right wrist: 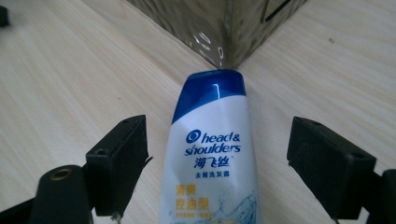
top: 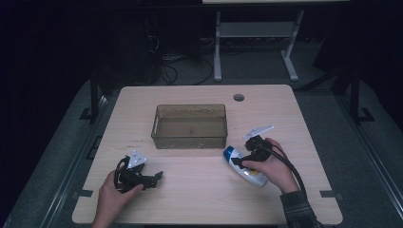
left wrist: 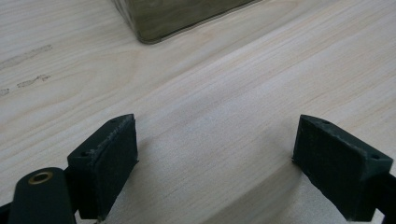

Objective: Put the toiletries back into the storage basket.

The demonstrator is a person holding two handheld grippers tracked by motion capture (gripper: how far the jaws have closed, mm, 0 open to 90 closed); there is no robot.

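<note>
A white shampoo bottle [top: 252, 175] with a blue cap lies flat on the wooden table [top: 199, 199], its cap pointing toward the near right corner of a clear bin [top: 189, 137]. My right gripper [top: 243, 160] straddles the bottle. In the right gripper view the bottle [right wrist: 212, 154] lies between the jaws, with a gap on each side, so the right gripper [right wrist: 217, 149] is open. My left gripper [top: 154, 179] rests low over the table at the near left. It too is open, and bare wood lies between the jaws of the left gripper [left wrist: 215, 149].
The bin is empty and stands mid-table; its corner [right wrist: 233, 28] is just beyond the bottle's cap, and another corner [left wrist: 177, 18] is ahead of the left gripper. A cable hole [top: 238, 97] sits near the far edge. Desk legs and cables stand beyond the table.
</note>
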